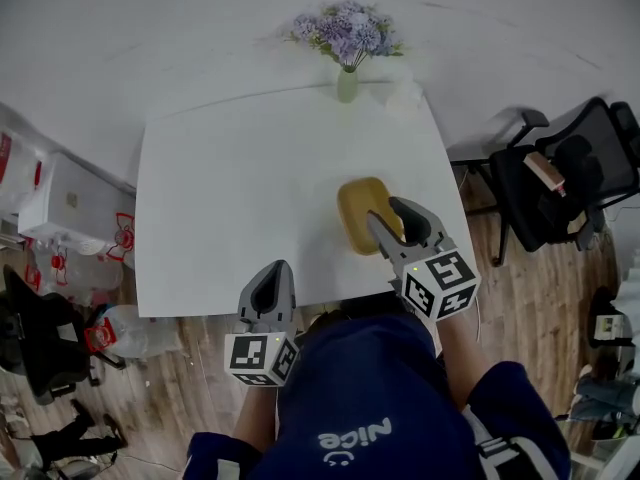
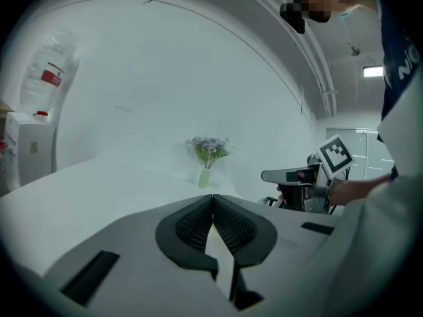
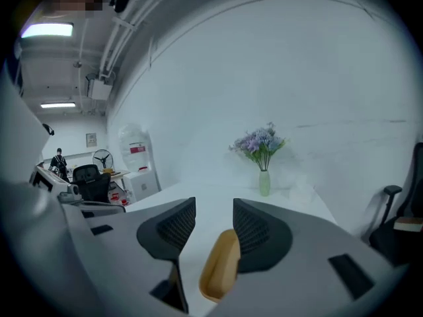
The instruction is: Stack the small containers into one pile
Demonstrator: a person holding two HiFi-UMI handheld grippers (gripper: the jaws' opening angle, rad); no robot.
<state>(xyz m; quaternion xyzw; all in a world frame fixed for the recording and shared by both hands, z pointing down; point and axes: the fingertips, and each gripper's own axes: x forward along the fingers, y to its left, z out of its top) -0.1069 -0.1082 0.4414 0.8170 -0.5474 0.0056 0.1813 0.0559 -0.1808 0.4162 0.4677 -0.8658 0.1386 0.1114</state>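
Right hand-held gripper point(image 3: 215, 211), jaws apart, over yellow container point(image 1: 356, 213)

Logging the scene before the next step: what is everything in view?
table: one, white, centre
container: one shape visible, yellow, on the table near its right edge
vase of flowers: one, pale green with purple blooms, table's far edge
office chair: one, black, right of the table
cabinet: one, white, left of the table
left gripper: one, grey, shut and empty, table's near edge
right gripper: one, grey, open, over the container
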